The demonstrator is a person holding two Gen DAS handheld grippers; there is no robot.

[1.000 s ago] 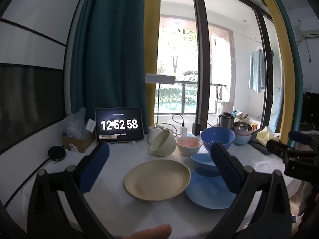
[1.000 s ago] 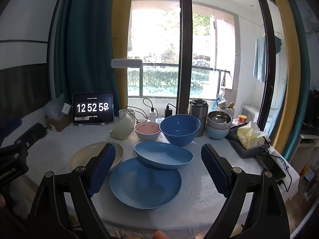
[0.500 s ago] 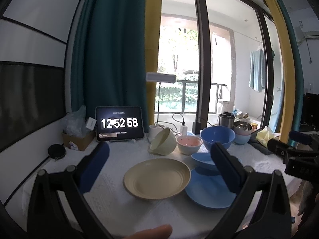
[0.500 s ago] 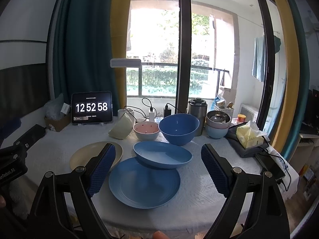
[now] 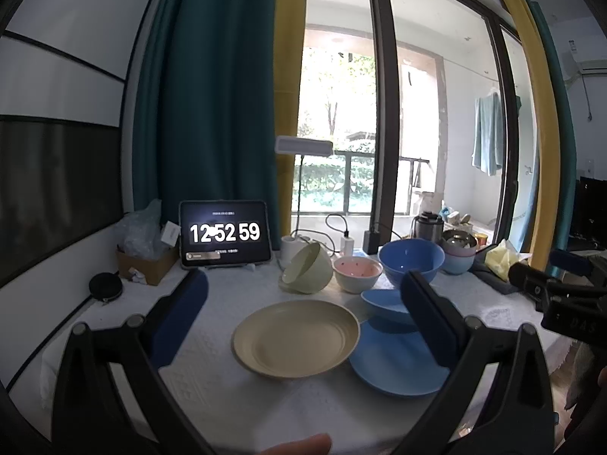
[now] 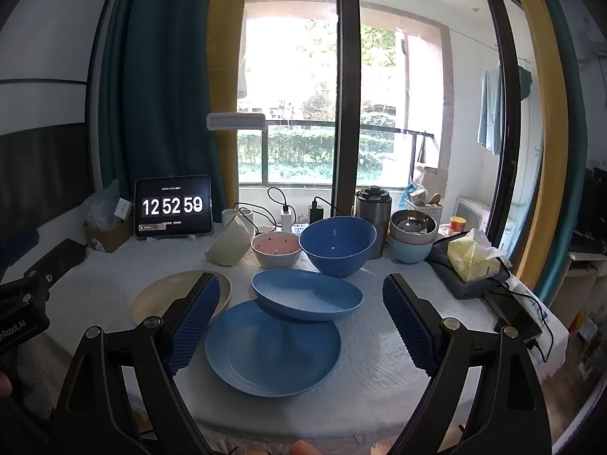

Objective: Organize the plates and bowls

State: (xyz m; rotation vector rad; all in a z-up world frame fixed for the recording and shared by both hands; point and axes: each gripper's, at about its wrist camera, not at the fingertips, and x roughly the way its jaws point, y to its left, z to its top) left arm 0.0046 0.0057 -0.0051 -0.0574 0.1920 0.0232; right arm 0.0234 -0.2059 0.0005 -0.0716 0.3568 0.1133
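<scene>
Tablet (image 6: 173,206) at table's back left reads 12 52 59, propped upright. Cardboard box (image 5: 146,265) with plastic bag left of it. White lamp (image 6: 235,121) above chargers (image 6: 287,215) and cables. Steel canister (image 6: 373,212) by the window, yellow tissue pack (image 6: 472,256) at right, phone (image 6: 518,316) near table's right edge.

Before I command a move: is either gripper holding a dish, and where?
Nothing is held. The left gripper and right gripper are both open above the table, touching no dish.
</scene>
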